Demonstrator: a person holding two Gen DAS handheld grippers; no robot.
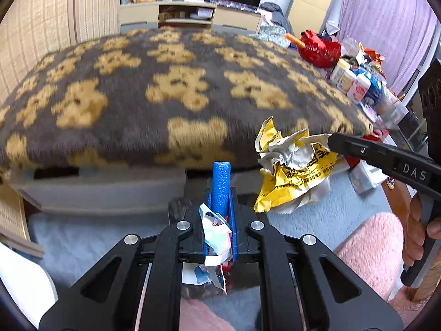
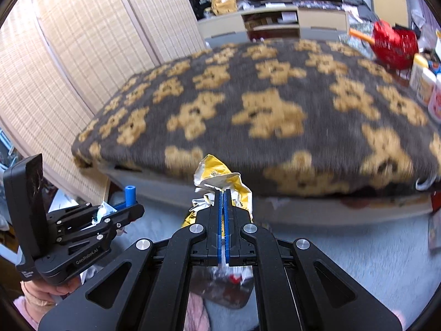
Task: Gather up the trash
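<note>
Left gripper [image 1: 220, 193]: its blue pads are clenched on a small torn wrapper [image 1: 216, 231], white with pale blue and pink; the wrapper hangs between the jaws and down behind them. A blue foam tube [image 1: 221, 184] stands up at the front of the jaws.
Right gripper [image 2: 223, 193]: clenched tight on a crumpled yellow and white wrapper [image 2: 217, 173], with its blue pads almost together.
Yellow wrapper, place: in the air, in front of the edge of the bed [image 1: 171, 88] and above the pale floor [image 1: 330, 209]. In the left wrist view it hangs from the tip of the right gripper, on the right side.
Small wrapper, place: in the air too, low before the bed edge.
Bed: covered with a grey fuzzy blanket [image 2: 275, 104] with tan bear figures. The picture is blurred here.
Beside the bed: a red shiny bag [image 1: 319, 47] and some white bottles [image 1: 350, 80] stand on the far right.
Hands: a hand [image 1: 419, 234] holds the handle of the right gripper; a hand [image 2: 46, 292] in a pink sleeve holds the left one.
Behind: light woven screens [image 2: 82, 55] and a low shelf [image 1: 187, 13].
</note>
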